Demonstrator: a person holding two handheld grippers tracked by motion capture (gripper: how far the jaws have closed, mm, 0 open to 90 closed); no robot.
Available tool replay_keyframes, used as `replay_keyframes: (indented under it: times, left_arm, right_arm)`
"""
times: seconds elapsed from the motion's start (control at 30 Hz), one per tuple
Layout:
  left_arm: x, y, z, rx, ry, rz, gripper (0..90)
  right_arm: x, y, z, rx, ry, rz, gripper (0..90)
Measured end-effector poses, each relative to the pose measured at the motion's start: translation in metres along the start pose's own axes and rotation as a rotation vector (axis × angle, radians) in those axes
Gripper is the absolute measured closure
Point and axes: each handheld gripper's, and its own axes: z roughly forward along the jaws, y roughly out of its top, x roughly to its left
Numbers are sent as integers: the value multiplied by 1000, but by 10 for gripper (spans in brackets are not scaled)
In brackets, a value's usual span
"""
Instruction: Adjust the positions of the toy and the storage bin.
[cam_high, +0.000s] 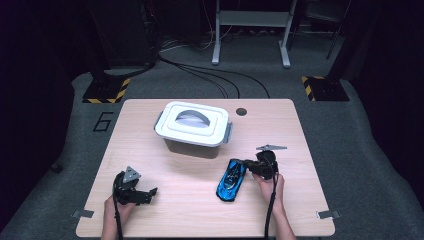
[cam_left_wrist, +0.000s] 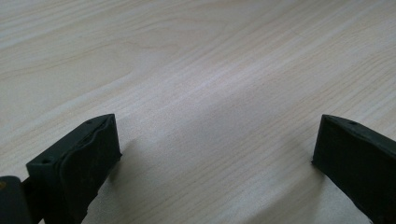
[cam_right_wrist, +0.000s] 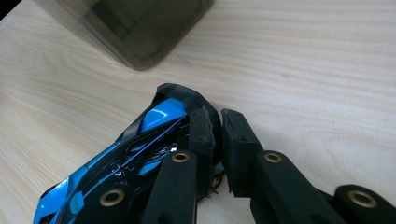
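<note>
A glossy blue and black toy car (cam_high: 231, 180) lies on the wooden table (cam_high: 185, 215), right of centre. My right gripper (cam_high: 246, 164) is at the car's far end. In the right gripper view its jaws stand almost together (cam_right_wrist: 217, 119) against the car (cam_right_wrist: 140, 149), with a thin part of the car's edge pinched between the pads. Near the table's front left my left gripper (cam_high: 147, 194) rests low. The left gripper view shows it open (cam_left_wrist: 217, 135) over bare wood, with nothing between its jaws.
A white lidded box (cam_high: 192, 125) with a grey handle and side clasps stands at the middle back of the table. Its smoky clear wall (cam_right_wrist: 135, 28) rises just beyond the car. A dark round hole (cam_high: 241, 111) sits by the far edge.
</note>
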Motion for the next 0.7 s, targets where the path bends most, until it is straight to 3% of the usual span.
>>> replay_keyframes:
  times: [0.17, 0.23, 0.27, 0.37, 0.53, 0.7]
  left_arm:
    - [0, 0, 0, -1, 1, 0, 5]
    - [0, 0, 0, -6, 3, -1, 6]
    - [0, 0, 0, -6, 3, -1, 5]
    - [0, 0, 0, 1, -1, 0, 5]
    - [0, 0, 0, 0, -1, 0, 5]
    - [0, 0, 0, 0, -1, 0, 5]
  right_arm:
    - [7, 8, 1, -14, 34, -80, 835]
    - [9, 10, 2, -17, 40, -91, 835]
    - [13, 13, 4, -17, 60, -129, 836]
    - [18, 14, 11, -3, 86, -152, 834]
    - [20, 12, 16, 1, 132, -144, 835]
    - [17, 8, 16, 17, 123, -140, 825]
